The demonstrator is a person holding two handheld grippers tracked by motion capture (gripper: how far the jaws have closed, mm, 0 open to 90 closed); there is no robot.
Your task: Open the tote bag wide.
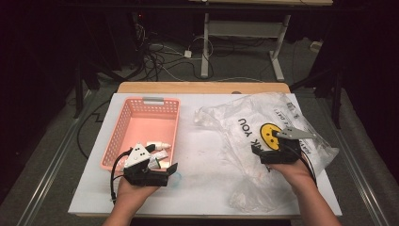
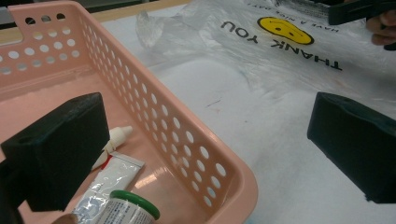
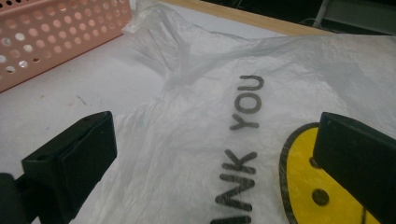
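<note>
A pink perforated basket (image 1: 121,127) (image 2: 154,107) (image 3: 56,32) stands on the left of the white table top (image 1: 202,160). At its near end lie a foil tube (image 2: 112,179), a small white nozzle bottle (image 2: 116,137) (image 1: 157,145) and a green-capped bottle (image 2: 130,207). My left gripper (image 1: 167,170) (image 2: 205,112) is open, straddling the basket's near right wall with one jaw inside. A crumpled clear bag (image 1: 244,117) (image 2: 261,51) (image 3: 201,93) with a yellow smiley and "THANK YOU" lies on the right. Just above it, my right gripper (image 1: 259,153) (image 3: 217,126) is open, with nothing held.
A wooden strip (image 1: 202,87) borders the table's far edge. Beyond it, cables (image 1: 160,56) and a white desk frame (image 1: 205,47) sit on the dark floor. Bare white surface lies between basket and bag.
</note>
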